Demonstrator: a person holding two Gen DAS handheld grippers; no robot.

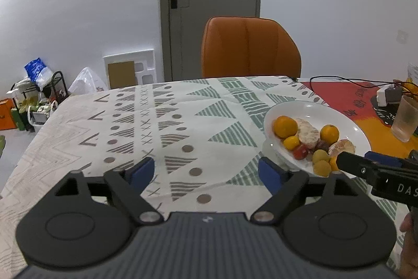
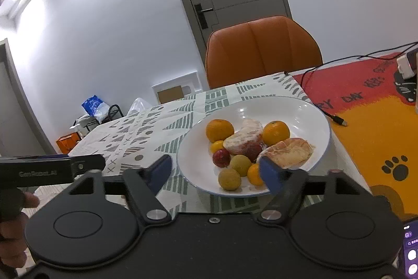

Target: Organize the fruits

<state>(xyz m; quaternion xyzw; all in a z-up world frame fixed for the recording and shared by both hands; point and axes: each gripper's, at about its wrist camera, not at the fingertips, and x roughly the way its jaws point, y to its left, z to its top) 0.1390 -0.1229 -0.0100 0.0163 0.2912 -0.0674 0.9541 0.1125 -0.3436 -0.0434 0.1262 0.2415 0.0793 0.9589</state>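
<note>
A white plate (image 2: 300, 111) holds several fruits: two oranges (image 2: 219, 130), peeled citrus pieces (image 2: 287, 152), a dark red fruit (image 2: 221, 157) and small yellow-green fruits (image 2: 229, 178). The plate also shows in the left wrist view (image 1: 337, 117), at the right. My right gripper (image 2: 216, 170) is open and empty, its jaws standing over the plate's near rim. My left gripper (image 1: 206, 171) is open and empty above the patterned tablecloth (image 1: 156, 122), left of the plate. The right gripper's body (image 1: 378, 171) shows at the right edge there.
An orange chair (image 1: 248, 46) stands at the table's far side. A red and orange mat (image 2: 365, 106) with a black cable (image 2: 337, 119) lies right of the plate. A frosted cup (image 1: 406, 118) and a white charger (image 1: 384, 96) sit far right. A phone (image 2: 411, 250) shows at bottom right.
</note>
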